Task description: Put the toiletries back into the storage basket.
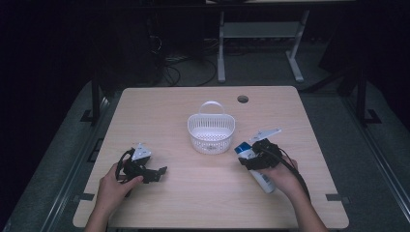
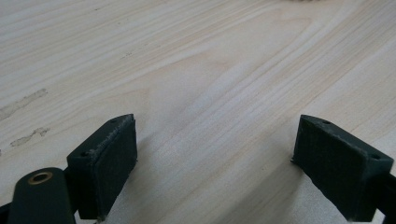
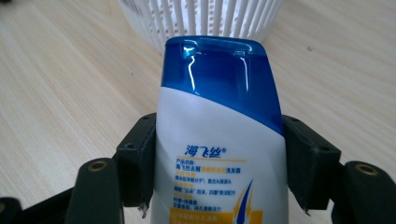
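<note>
A white shampoo bottle [image 3: 219, 149] with a blue cap sits between the two black pads of my right gripper [image 3: 219, 158], which press on its sides. From above, the bottle [image 1: 265, 182] lies slanted in my right gripper [image 1: 251, 158], its blue cap pointing toward the white slatted basket [image 1: 211, 130] just ahead. The basket wall [image 3: 205, 21] rises right behind the cap. My left gripper [image 1: 155, 173] rests near the table's front left, and its jaws [image 2: 215, 163] stand wide apart over bare wood with nothing between them.
The light wooden table [image 1: 159, 111] has a round cable hole [image 1: 242, 99] at its far right. The basket has an upright handle [image 1: 212, 104]. Beyond the table lie a dark floor, cables and a desk frame [image 1: 261, 34].
</note>
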`<state>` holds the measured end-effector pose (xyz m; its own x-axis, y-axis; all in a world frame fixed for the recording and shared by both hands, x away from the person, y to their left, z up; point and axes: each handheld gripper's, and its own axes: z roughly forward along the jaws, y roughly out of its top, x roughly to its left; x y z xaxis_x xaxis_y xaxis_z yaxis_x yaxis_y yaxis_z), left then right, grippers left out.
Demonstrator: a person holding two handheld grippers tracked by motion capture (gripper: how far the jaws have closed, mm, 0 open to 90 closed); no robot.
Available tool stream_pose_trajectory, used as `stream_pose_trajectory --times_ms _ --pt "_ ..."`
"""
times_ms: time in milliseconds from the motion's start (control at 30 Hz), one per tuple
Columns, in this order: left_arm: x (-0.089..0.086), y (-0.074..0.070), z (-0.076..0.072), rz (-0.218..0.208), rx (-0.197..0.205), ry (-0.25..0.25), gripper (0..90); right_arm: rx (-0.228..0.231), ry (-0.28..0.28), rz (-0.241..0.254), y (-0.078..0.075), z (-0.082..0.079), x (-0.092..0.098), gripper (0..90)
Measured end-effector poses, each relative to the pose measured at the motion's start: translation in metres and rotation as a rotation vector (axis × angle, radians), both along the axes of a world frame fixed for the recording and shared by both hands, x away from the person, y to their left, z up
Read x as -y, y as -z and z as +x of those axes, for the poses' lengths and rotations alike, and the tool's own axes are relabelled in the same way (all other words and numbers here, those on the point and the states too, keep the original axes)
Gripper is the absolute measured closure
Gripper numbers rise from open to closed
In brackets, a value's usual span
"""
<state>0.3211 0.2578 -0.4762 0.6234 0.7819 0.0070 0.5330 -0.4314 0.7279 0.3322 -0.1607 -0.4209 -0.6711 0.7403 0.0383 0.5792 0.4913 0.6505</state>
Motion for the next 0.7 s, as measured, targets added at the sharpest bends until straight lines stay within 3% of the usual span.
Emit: stream_pose_trajectory --times_ms 367,700 --pt "0.0 0.0 0.0 0.0 0.0 0.0 13.0 0.091 0.033 0.107 -0.018 -0.007 0.014 35.4" --pt "0.0 0.0 0.0 -0.001 0.0 0.0 13.0 0.135 0.056 0.156 -0.032 -0.011 0.026 35.9"
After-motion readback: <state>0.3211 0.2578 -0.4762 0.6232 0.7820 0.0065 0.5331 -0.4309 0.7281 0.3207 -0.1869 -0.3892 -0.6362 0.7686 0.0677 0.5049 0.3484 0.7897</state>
